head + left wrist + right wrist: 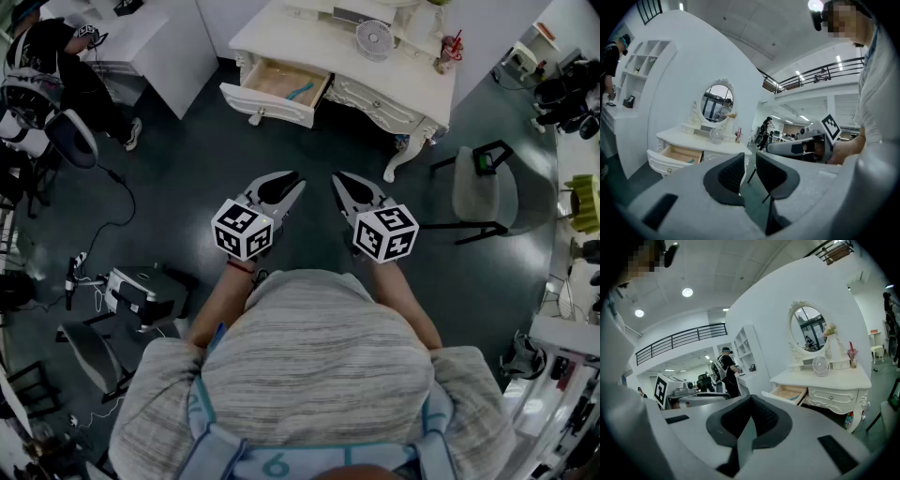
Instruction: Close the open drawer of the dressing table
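Observation:
The white dressing table (412, 89) stands at the far side of the dark floor, a round mirror (717, 102) on its top. Its left drawer (277, 89) is pulled out, with a teal thing lying inside. The drawer also shows in the left gripper view (677, 154) and the right gripper view (787, 393). Both grippers are held side by side in front of the person, well short of the table. My left gripper (295, 183) (750, 171) is open, with a narrow empty gap between its jaws. My right gripper (339, 180) (750, 416) is shut on nothing.
A grey chair (483, 187) stands right of the table. A small fan (373, 37) and a cup with a straw (448, 52) sit on the tabletop. A person (47, 75) stands at the far left by a white desk (159, 37). A device (131, 291) and a cable lie on the floor at left.

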Demonstrator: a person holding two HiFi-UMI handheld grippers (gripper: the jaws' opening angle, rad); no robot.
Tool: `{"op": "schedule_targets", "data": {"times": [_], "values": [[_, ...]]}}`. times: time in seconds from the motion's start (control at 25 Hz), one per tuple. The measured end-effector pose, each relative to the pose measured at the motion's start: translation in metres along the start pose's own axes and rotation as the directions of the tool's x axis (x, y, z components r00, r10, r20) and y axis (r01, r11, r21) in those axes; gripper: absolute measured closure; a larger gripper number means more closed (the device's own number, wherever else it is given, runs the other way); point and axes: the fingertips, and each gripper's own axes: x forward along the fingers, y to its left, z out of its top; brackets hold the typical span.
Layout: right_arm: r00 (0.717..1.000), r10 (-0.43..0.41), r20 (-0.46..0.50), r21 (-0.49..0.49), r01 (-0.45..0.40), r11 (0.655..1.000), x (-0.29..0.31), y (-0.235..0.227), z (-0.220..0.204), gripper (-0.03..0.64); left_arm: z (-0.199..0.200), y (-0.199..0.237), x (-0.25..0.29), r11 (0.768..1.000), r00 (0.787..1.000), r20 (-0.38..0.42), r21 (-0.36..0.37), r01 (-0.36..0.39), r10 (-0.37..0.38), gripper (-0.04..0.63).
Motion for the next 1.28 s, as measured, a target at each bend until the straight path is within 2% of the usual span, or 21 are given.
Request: {"op": "schedule_targets", "data": {"times": [0.64,0.88,1.28], "values": [[1.000,-0.001,-0.001,0.006,0.001,1.000,0.016,0.008,0.001,0.607,-0.002,0.018,-0.010,1.000,1.000,0.001,-0.013,-0.013,0.013,0.508],[0.999,0.027,0.024,0.057,-0.028,0.998,0.030,0.018,0.003,0.607,-0.006,0.029,-0.025,1.000,1.000,-0.001,-0.016,-0.021,0.021,0.508],[0.999,0.006,-0.040,0.033,-0.005,0.999,0.042,0.025,-0.021,0.607,-0.020,0.049,-0.038,0.998,0.999,-0.023,-0.049,-0.042,0.041,0.508]]}}
